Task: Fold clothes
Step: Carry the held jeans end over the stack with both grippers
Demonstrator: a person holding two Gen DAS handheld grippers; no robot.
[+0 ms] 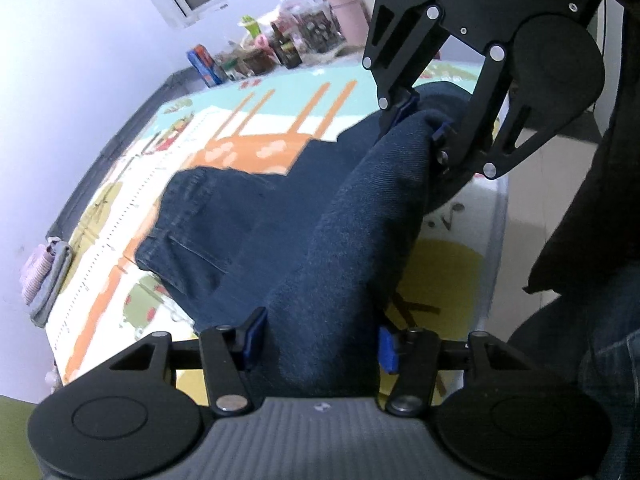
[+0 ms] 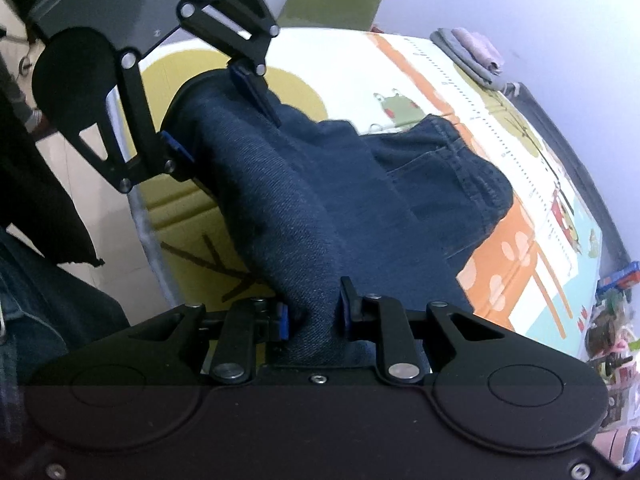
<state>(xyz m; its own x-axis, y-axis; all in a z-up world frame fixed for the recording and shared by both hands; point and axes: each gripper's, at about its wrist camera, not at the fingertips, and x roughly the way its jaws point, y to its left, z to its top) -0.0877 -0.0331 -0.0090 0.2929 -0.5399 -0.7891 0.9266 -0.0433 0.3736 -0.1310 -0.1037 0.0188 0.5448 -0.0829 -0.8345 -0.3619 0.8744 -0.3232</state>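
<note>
Left gripper: low in its own view, jaws partly apart with a thick fold of jeans filling the gap. Both blue pads sit against the denim, so it has a hold on the cloth.
Same gripper, other view: it shows upper left in the right wrist view, denim bunched between its fingers there too.
Jeans: dark blue, lifted at the near end by both grippers and draping down onto the mat; the waistband and a pocket end lie flat on the mat further out.
Right gripper: jaws close together, pinched tight on a narrow gather of the jeans.
Same gripper, other view: upper right in the left wrist view, cloth bunched at its tips.
Mat: colourful, with orange stripes and cartoon prints, spread under the jeans.
Folded cloth: grey and lilac, at the mat's far edge by the wall, well apart from the jeans.
Clutter: bottles and boxes along the mat's end, blurred.
</note>
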